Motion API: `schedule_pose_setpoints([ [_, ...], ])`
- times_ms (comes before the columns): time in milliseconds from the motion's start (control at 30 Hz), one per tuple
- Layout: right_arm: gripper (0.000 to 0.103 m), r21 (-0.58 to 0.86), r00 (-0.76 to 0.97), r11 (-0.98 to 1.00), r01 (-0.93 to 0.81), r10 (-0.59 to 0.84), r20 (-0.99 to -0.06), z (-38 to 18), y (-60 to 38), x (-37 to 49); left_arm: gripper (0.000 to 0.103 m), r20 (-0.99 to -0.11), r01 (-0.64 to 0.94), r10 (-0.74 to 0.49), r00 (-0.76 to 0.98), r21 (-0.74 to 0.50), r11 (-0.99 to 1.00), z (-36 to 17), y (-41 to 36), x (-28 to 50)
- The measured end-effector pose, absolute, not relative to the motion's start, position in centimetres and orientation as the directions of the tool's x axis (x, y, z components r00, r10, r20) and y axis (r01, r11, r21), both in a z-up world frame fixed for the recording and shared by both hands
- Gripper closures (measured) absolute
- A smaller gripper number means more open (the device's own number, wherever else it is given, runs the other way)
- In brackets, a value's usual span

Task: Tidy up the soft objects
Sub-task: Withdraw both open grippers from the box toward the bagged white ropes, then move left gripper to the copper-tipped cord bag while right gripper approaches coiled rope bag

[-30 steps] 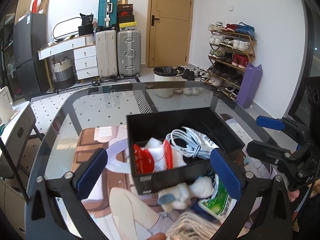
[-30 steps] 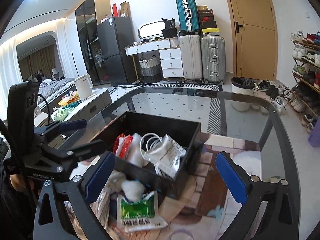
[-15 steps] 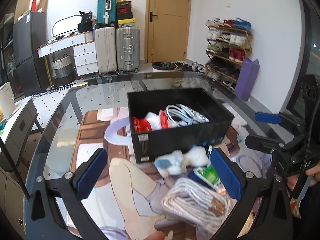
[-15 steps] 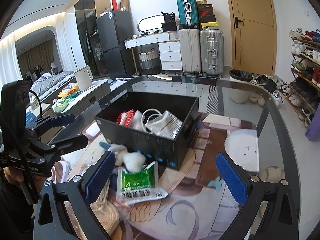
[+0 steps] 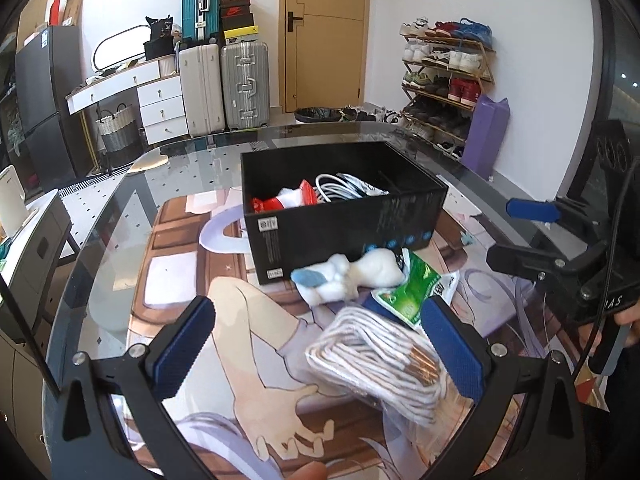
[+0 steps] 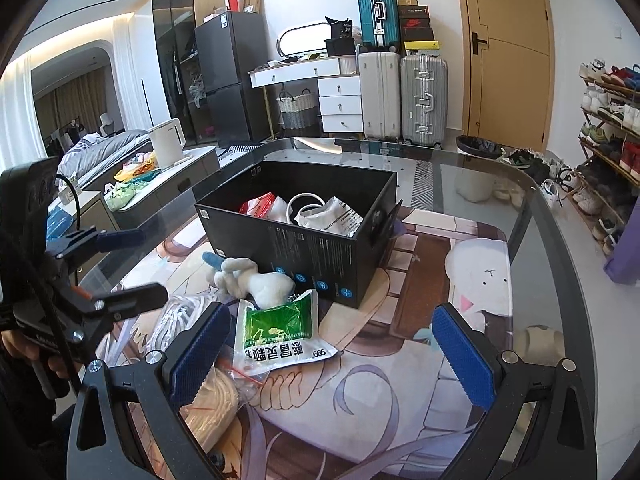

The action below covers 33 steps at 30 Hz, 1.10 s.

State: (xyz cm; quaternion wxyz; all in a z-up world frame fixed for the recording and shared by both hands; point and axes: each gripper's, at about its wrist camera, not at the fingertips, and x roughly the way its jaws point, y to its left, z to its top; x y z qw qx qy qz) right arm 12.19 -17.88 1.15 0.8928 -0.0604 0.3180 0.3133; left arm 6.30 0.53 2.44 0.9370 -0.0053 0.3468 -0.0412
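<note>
Both tongs (image 5: 320,346) (image 6: 332,354) spread wide and empty, so I'd drop my left straight over the plush toy (image 5: 352,276) lying against the box (image 5: 344,204) front — pinch its fat middle, not the packet (image 6: 276,336).

Both the left gripper (image 5: 320,354) and the right gripper (image 6: 332,354) are black angular frames with silver screws, and each finger (image 5: 182,346) carries a ribbed blue pad. A black cable (image 6: 66,196) loops above the left gripper's camera block.
</note>
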Motion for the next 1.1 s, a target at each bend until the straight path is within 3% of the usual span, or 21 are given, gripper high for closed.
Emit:
schedule_pose_setpoints([
  [600, 0.001, 0.083, 0.568, 0.786, -0.613, 0.511, -0.645, 0.3, -17.2, 10.8, 0.0, -0.711, 0.136, -0.139, 0.689, -0.062, 0.989, 0.8, -0.9, 5.8],
  [1100, 0.001, 0.096, 0.566, 0.797, -0.596, 0.502, -0.654, 0.0, -17.4, 11.3, 0.0, -0.73, 0.072, -0.159, 0.664, -0.149, 0.986, -0.4, -1.7, 6.6],
])
